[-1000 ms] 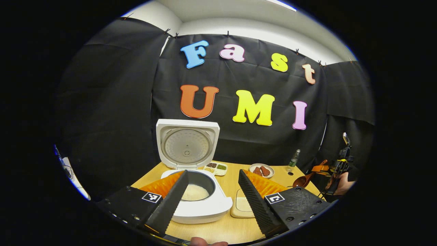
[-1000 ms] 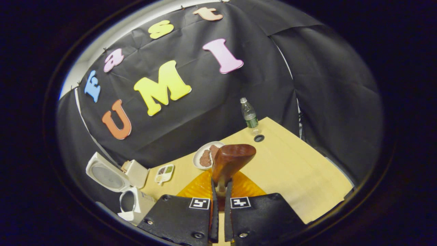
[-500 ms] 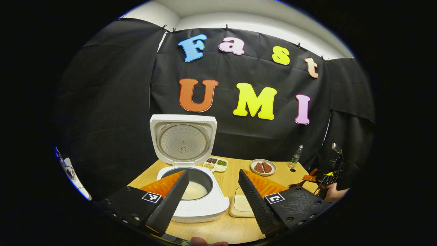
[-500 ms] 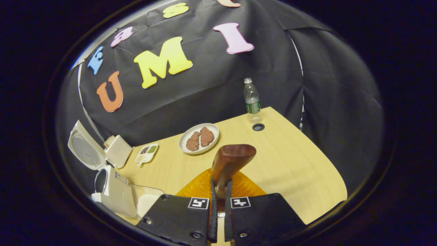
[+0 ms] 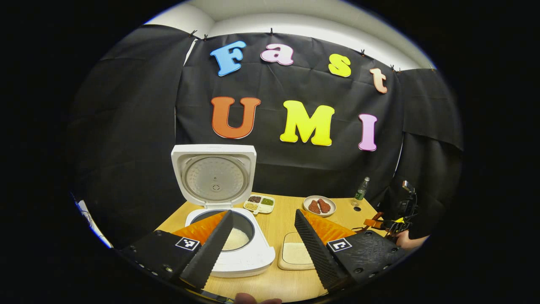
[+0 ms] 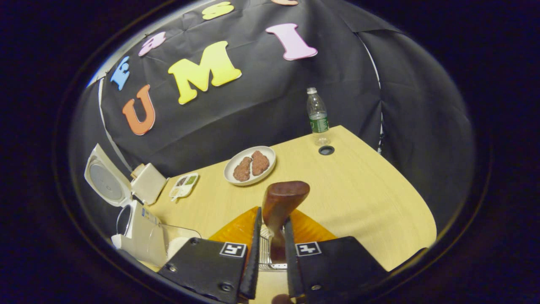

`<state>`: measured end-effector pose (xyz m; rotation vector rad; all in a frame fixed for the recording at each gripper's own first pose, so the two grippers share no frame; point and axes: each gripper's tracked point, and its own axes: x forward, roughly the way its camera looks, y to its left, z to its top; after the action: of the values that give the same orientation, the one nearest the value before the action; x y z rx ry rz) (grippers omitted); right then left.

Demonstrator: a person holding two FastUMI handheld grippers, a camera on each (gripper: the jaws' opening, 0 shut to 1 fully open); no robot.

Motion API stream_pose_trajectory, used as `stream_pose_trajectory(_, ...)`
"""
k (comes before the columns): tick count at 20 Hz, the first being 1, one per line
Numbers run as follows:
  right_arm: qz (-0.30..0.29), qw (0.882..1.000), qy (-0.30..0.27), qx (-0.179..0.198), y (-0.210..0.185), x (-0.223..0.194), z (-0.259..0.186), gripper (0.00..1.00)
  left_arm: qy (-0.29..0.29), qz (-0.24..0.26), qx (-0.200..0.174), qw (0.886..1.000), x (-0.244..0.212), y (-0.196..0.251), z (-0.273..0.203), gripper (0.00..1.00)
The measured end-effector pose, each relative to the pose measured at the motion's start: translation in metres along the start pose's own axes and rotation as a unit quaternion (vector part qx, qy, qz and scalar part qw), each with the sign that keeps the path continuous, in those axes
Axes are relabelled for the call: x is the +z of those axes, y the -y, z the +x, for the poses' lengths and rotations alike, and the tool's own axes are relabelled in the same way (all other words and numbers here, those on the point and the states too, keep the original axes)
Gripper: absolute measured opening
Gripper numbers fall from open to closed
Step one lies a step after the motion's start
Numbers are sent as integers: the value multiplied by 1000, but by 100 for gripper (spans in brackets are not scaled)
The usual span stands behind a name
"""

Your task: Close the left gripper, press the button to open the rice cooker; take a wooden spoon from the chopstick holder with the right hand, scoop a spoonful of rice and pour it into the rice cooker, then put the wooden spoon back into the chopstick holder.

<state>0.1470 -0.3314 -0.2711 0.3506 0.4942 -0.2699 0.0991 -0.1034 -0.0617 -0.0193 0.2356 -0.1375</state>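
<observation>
Right gripper (image 6: 270,236), bottom centre, has parted slightly around the spoon (image 6: 280,202) over the holder (image 6: 265,253) (contact unclear). Left gripper (image 5: 263,245) gapes wide, empty; cooker (image 5: 219,211) lid up.

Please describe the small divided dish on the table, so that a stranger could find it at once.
Start at the white rice cooker with its lid raised. Just behind it, toward the black wall, lies a small white divided dish. Its compartments hold differently coloured grains, whereas the round plate nearby holds two brown pieces.
</observation>
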Motion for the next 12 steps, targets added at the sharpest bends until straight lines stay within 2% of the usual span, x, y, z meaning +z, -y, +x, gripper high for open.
stream_pose_trajectory(5,-52,998,45,-8,-9,40,-30,81,24,-6,-8,1000,18,-4,3,94)
stream_pose_trajectory(8,-81,993,85,-8,-22,73,-60,81,48,1,1,999,39,-16,9,94)
stream_pose_trajectory(10,-96,990,107,-4,-32,89,-79,94,66,13,10,998,61,-28,19,94)
stream_pose_trajectory(12,-112,985,131,-5,-40,105,-99,96,87,21,29,996,86,-44,30,94)
